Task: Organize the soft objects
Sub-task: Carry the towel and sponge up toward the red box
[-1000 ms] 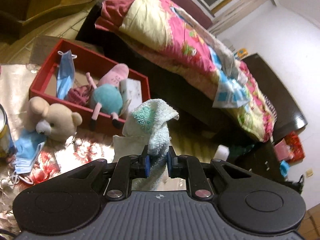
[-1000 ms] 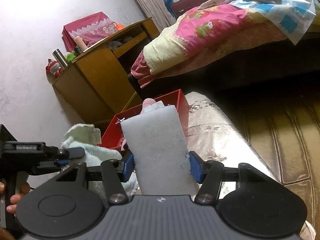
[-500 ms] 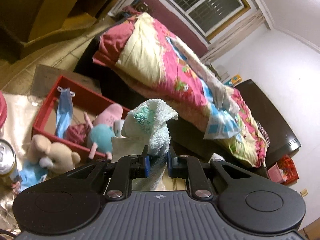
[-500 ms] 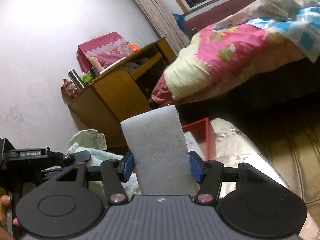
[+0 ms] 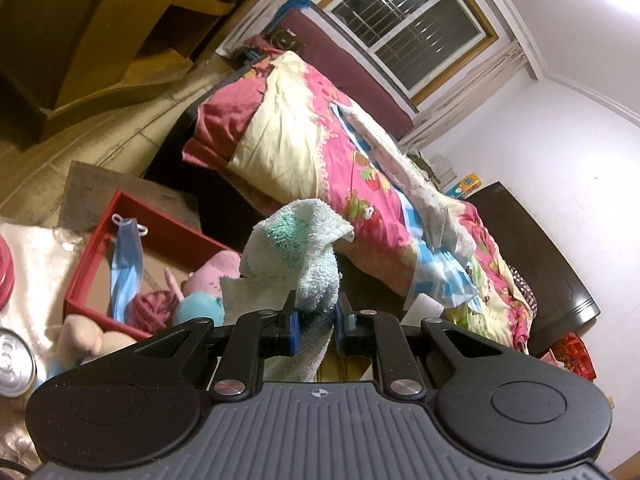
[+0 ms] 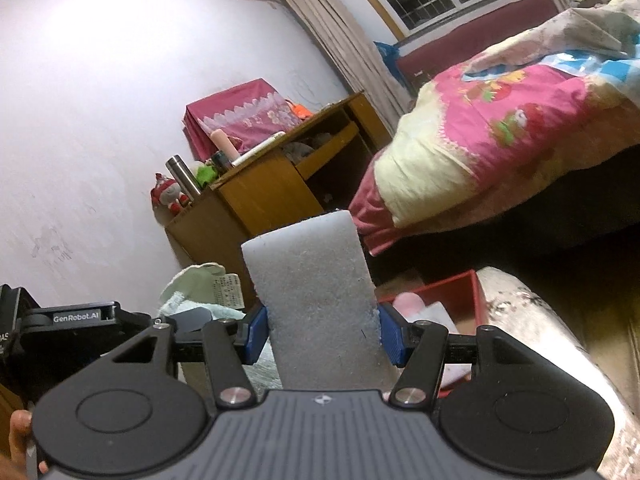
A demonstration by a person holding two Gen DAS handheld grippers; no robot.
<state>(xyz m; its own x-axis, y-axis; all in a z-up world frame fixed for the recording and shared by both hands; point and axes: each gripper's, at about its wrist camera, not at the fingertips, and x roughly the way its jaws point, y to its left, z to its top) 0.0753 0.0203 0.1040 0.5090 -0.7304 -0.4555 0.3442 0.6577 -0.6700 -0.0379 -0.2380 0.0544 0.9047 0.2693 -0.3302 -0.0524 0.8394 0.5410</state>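
Observation:
My left gripper [image 5: 317, 328] is shut on a pale green towel [image 5: 298, 240] and holds it up in the air, to the right of the red box [image 5: 86, 276]. The red box holds a blue face mask [image 5: 126, 258], a dark red yarn ball [image 5: 154, 308], and a pink and teal plush [image 5: 208, 286]. A beige teddy bear [image 5: 90, 340] lies in front of the box. My right gripper [image 6: 322, 334] is shut on a white foam sponge block [image 6: 316, 300], raised above the table with the red box [image 6: 452, 296] behind it. The towel and left gripper [image 6: 80, 324] show at its left.
A metal can [image 5: 14, 364] stands at the left edge on the shiny tablecloth [image 5: 38, 264]. A bed with a pink and yellow quilt [image 5: 320, 152] lies behind the table. A wooden desk [image 6: 276, 184] stands against the wall.
Both grippers have risen and tilted upward with their loads. The table and red box have dropped lower in both views, and more wall and window show.

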